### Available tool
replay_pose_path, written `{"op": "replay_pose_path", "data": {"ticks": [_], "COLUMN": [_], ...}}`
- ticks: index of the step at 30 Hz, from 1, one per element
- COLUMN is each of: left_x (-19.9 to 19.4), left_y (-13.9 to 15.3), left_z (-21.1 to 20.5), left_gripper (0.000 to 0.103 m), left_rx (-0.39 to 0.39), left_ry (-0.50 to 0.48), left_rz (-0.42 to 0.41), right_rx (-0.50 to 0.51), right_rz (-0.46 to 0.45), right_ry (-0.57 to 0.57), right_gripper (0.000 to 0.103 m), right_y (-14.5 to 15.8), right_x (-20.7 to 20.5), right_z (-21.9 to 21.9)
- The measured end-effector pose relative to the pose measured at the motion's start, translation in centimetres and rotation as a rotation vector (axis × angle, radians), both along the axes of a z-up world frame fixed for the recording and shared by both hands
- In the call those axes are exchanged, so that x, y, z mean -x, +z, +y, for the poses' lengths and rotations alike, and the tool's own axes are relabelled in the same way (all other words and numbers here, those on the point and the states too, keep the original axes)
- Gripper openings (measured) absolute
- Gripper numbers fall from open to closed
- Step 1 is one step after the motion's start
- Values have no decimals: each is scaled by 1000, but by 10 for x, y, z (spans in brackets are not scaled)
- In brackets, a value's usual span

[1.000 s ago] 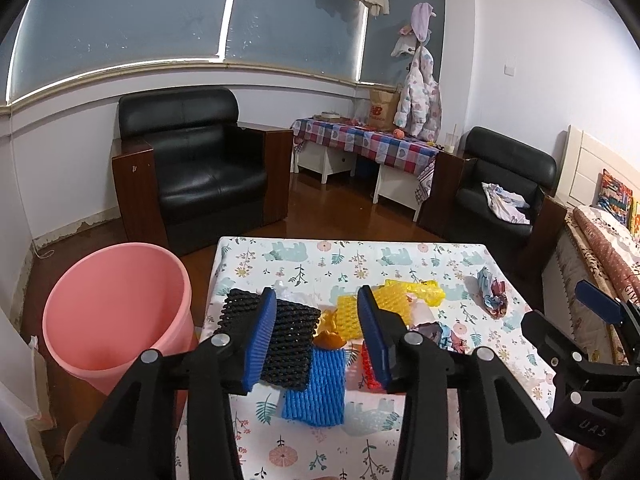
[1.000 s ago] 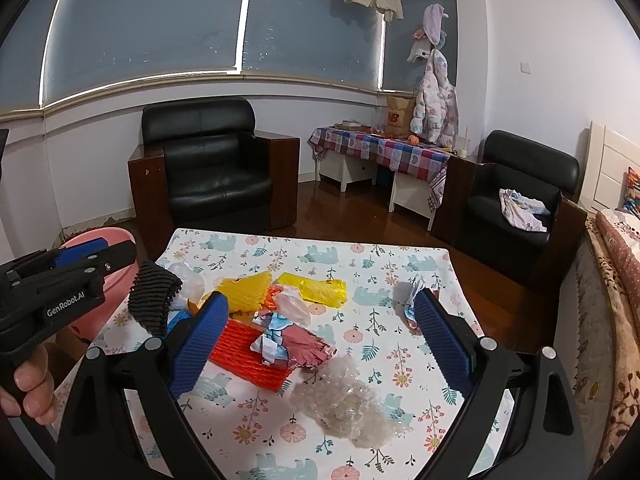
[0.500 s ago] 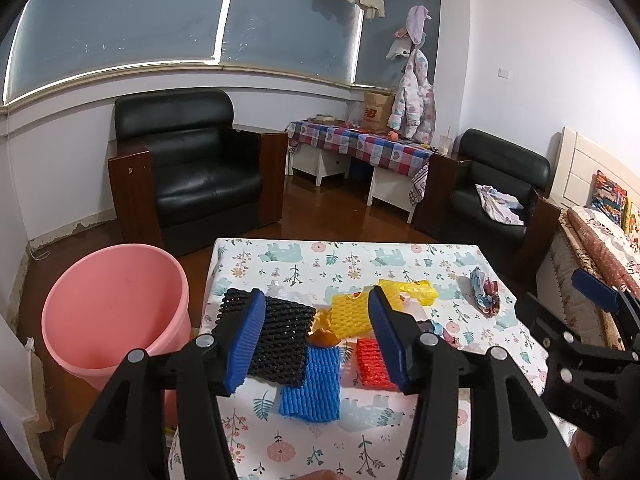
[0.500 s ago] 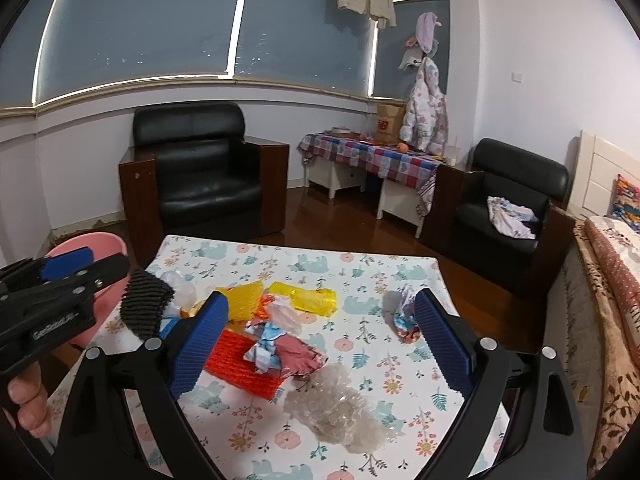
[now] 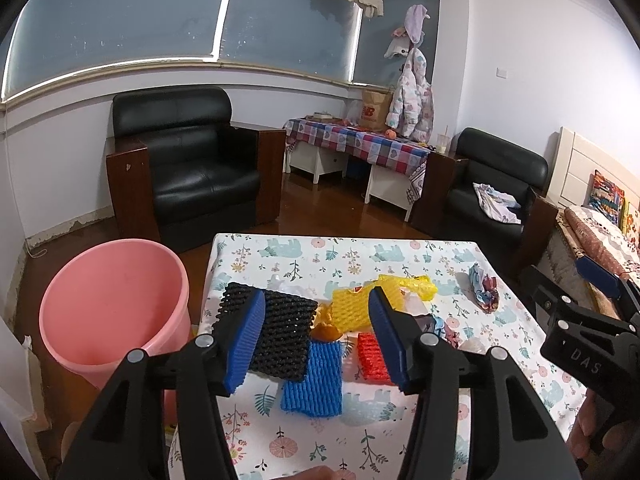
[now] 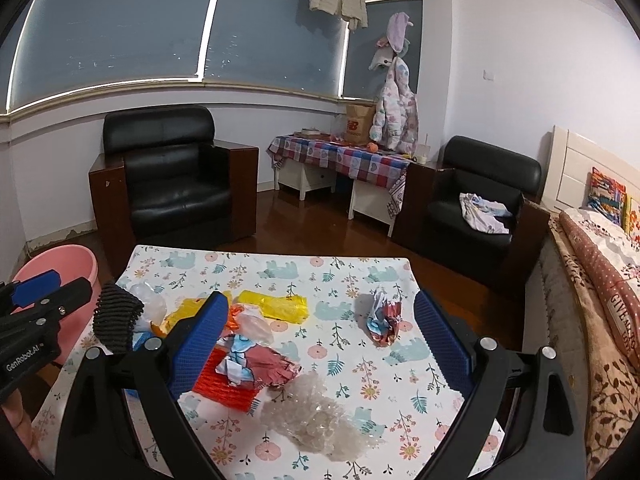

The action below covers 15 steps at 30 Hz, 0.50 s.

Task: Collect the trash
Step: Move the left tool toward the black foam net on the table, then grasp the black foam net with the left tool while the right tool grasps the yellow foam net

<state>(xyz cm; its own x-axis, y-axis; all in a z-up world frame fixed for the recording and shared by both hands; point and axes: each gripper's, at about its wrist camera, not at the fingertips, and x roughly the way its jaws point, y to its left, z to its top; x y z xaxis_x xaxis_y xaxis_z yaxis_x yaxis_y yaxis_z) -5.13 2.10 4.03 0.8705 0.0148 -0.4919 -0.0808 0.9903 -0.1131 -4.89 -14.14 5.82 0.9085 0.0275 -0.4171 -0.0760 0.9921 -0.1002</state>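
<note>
Left gripper (image 5: 316,342) hovers with jaws wide and empty; the pink bin (image 5: 114,304) stands off its left jaw, beside the surface (image 5: 360,252). Black mesh (image 5: 280,330) lies just ahead between the jaws: I'd lower over it, pinch one edge, then swing left. Right gripper (image 6: 320,338) also hangs with jaws wide, red mesh (image 6: 224,380) and crumpled wrappers (image 6: 260,364) between them. The fingers hide the litter's near edges; the bin's inside is unseen.

Foam netting, foil and plastic on a printed cloth

The table (image 6: 352,276) is covered in matt floral cloth. Black foam net (image 5: 280,332), blue foam net (image 5: 314,380) and yellow foam net (image 5: 352,306) look rough and meshed. A glossy crinkled wrapper (image 6: 384,320), clear crumpled plastic (image 6: 320,420) and a smooth pink plastic bucket (image 5: 112,304) are seen.
</note>
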Motion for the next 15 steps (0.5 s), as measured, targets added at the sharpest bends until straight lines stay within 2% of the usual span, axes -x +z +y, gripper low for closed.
{"op": "replay_pose_path", "data": {"ticks": [9,15], "left_x": [-4,-12], "left_y": [-5,-13], "left_z": [2,4], "left_gripper": [53,53], "left_rx": [2,14], "left_ry": [-20,-17], "left_rz": [10,41], "right_rx": [-8,-20], "right_rz": [19,68], "right_ry": [-22,-27], "right_gripper": [94,94], "right_y": [-6,-18], "right_x": [0,1], "right_z": [-16,-33]}}
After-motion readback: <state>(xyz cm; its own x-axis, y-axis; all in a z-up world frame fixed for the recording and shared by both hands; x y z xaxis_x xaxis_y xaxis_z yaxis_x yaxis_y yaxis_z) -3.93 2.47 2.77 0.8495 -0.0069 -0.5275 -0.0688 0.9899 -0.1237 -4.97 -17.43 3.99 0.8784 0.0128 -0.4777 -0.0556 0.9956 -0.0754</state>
